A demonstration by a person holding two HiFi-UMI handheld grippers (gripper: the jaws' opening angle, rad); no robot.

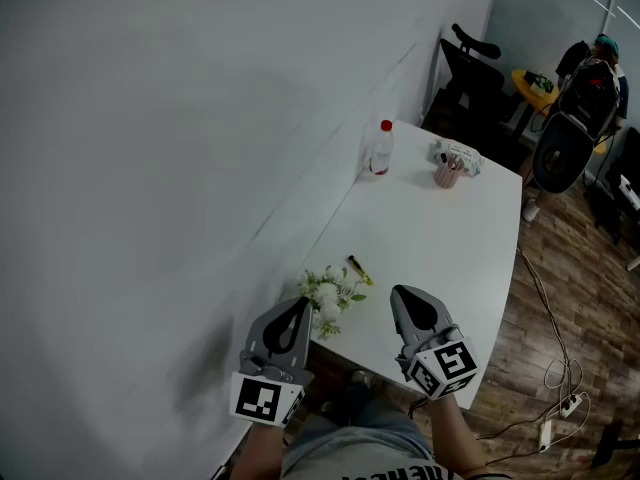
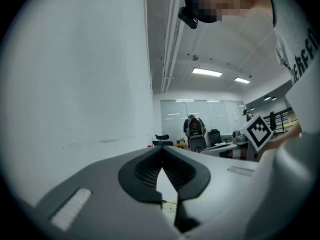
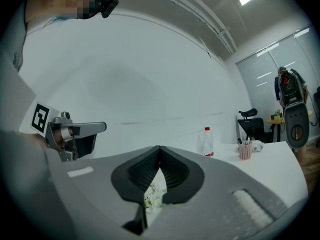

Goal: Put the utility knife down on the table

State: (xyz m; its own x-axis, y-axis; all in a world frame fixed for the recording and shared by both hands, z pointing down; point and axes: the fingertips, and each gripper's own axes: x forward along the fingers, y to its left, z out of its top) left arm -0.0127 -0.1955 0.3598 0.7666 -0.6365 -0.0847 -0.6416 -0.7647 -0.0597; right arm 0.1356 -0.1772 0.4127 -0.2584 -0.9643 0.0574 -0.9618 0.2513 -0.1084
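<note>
The utility knife (image 1: 359,269) is seen lying flat on the bench (image 1: 440,238), just beside the white flowers (image 1: 330,296) and near the front edge. It could be knocked off that edge, or the flowers dragged, if swept by a tool. It looks slim, dark and yellow. The left tool (image 1: 300,302) and right tool (image 1: 401,291) are clenched on nothing, apart from it.

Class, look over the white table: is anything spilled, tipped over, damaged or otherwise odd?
Nothing stands out. The bottle and the pen cup stand upright at the far end of the table, with no spill visible. The utility knife lies flat beside the flowers at the near corner.
</note>
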